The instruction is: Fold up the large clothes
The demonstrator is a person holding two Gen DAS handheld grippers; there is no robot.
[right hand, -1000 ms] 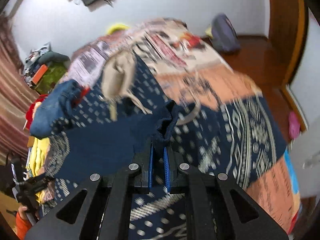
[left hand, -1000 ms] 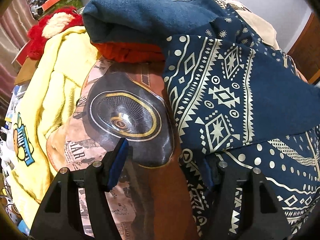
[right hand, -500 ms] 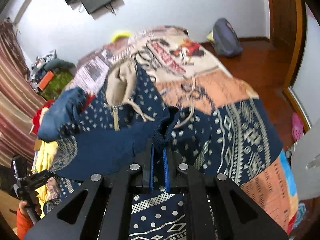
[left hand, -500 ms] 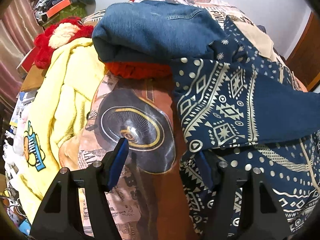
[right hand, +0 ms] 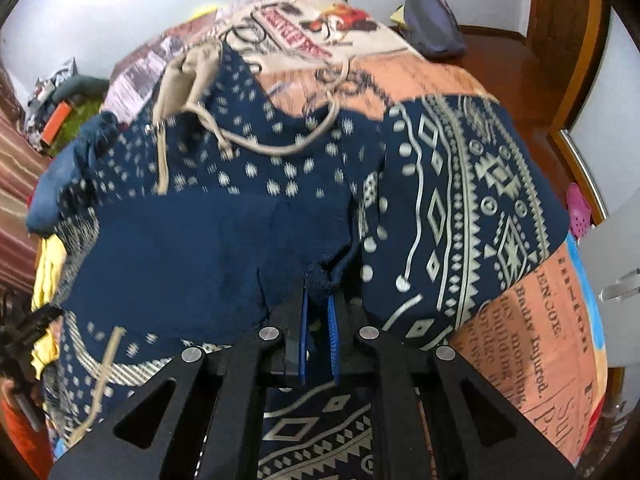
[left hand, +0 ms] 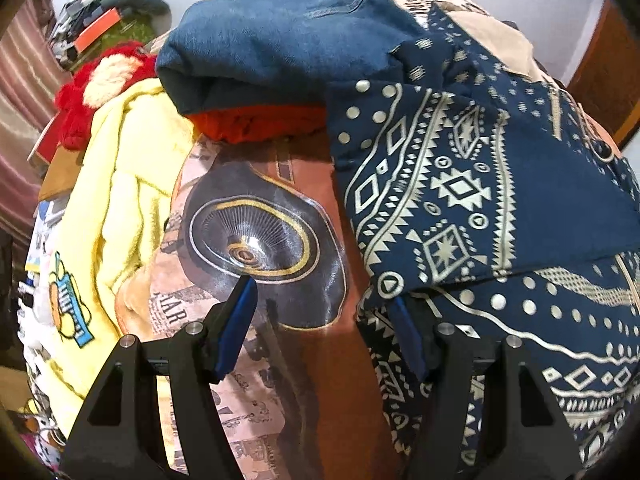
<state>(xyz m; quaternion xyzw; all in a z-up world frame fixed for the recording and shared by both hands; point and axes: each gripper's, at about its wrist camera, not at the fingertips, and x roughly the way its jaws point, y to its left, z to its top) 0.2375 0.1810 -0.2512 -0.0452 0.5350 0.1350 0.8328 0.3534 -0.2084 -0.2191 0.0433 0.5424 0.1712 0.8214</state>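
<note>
A large navy hoodie with a cream tribal pattern (right hand: 460,184) lies spread on the bed; it also shows in the left wrist view (left hand: 480,200). My right gripper (right hand: 318,300) is shut on a dark cuff (right hand: 324,274) of the hoodie's sleeve, which stretches across the body towards the left. My left gripper (left hand: 324,312) is open and empty, low over the bedspread at the hoodie's left edge; its right finger (left hand: 408,332) sits under the folded sleeve's edge. The beige hood lining (right hand: 184,76) and drawstrings lie at the far end.
A folded denim garment (left hand: 288,40) on an orange one (left hand: 256,124) lies beyond the left gripper. A yellow fleece (left hand: 104,200) and red plush (left hand: 100,80) are at the left. The printed bedspread (right hand: 540,320) covers the bed. A wooden floor and bag (right hand: 432,16) lie beyond.
My right gripper has lowered the sleeve cuff down onto the hoodie's body. The left gripper has stayed open and shifted slightly beside the hoodie's edge.
</note>
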